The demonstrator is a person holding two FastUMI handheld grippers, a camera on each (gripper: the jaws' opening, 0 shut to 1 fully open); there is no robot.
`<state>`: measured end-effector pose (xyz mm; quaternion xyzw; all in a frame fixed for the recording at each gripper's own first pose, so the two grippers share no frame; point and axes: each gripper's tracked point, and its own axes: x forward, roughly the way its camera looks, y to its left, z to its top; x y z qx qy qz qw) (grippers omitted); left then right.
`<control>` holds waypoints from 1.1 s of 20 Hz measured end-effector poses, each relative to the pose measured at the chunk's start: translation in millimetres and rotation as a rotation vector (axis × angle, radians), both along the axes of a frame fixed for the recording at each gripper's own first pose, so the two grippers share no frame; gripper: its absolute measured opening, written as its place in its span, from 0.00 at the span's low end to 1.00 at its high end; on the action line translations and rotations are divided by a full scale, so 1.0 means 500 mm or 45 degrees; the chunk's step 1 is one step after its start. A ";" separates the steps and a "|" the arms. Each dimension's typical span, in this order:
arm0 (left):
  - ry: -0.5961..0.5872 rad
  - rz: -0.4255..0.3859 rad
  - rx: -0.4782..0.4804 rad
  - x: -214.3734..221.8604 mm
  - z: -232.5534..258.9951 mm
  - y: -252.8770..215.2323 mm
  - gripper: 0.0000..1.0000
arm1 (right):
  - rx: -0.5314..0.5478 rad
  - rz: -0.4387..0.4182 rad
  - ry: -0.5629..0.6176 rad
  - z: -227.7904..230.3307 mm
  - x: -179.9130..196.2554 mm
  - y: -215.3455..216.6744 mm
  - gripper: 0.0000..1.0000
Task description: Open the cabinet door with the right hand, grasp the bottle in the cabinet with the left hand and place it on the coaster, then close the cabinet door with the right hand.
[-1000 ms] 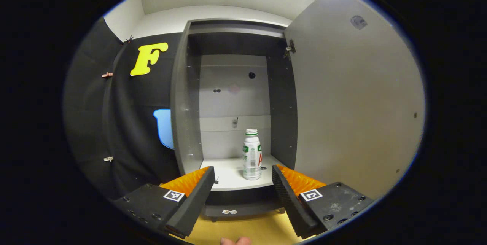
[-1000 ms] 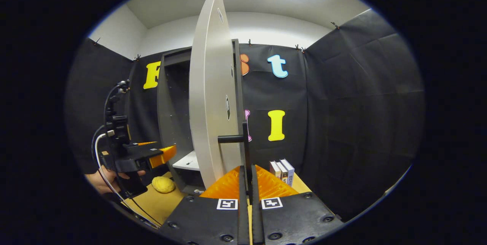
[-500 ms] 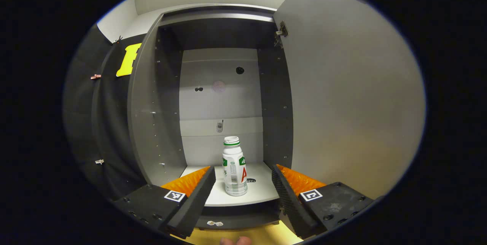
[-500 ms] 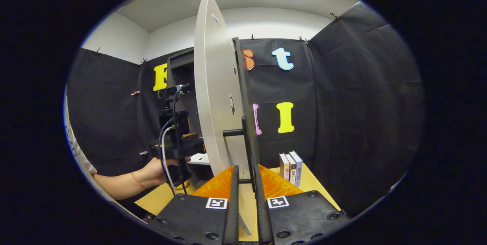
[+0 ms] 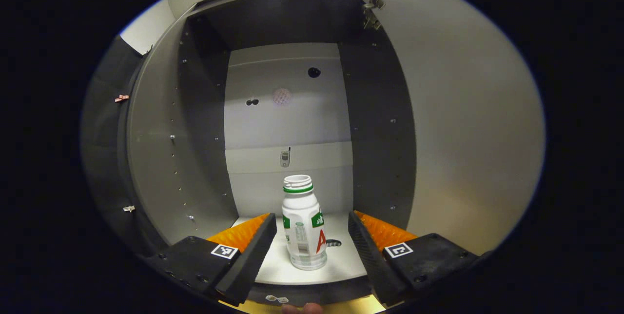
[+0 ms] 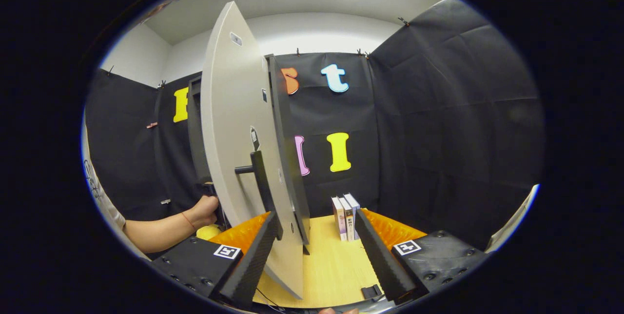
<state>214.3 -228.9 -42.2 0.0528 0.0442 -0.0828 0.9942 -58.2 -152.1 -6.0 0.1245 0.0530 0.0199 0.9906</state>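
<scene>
1. While the white bottle [image 5: 303,228] stands upright on the cabinet shelf [image 5: 341,260], it sits between the left gripper [image 5: 308,250]'s wide-spread fingers, ungrasped.
2. Cabinet door [image 6: 239,158] hangs open; right gripper [image 6: 314,255] is spread wide, its handle [image 6: 256,177] released.
3. Grasping, coaster placement and closing remain.

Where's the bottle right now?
In the left gripper view, the white plastic bottle with a green neck band stands upright on the cabinet's pale shelf, between the open left claw's fingers, ungripped.
</scene>
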 end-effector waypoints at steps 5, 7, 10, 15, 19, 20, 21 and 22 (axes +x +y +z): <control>0.033 0.078 -0.040 0.081 -0.026 0.014 0.94 | -0.036 -0.021 -0.003 0.003 0.018 -0.032 0.98; 0.058 0.086 -0.042 0.116 -0.050 0.013 0.94 | -0.032 -0.027 0.003 0.000 0.022 -0.039 0.98; 0.086 0.055 -0.058 0.141 -0.074 0.000 0.94 | -0.035 -0.036 0.002 0.000 0.032 -0.049 0.98; 0.044 0.047 -0.048 0.134 -0.055 0.008 0.73 | -0.056 -0.053 -0.003 -0.004 0.043 -0.054 0.98; 0.029 0.052 -0.017 0.090 -0.022 0.045 0.72 | -0.097 -0.076 -0.032 0.010 0.040 -0.036 0.98; 0.028 0.043 -0.019 0.073 -0.012 0.049 0.72 | -0.105 -0.082 -0.040 0.014 0.037 -0.030 0.98; 0.027 0.039 -0.027 0.054 -0.001 0.058 0.71 | -0.114 -0.091 -0.043 0.015 0.037 -0.025 0.98; 0.032 0.033 -0.038 0.028 0.005 0.071 0.71 | -0.126 -0.097 -0.039 0.014 0.032 -0.020 0.98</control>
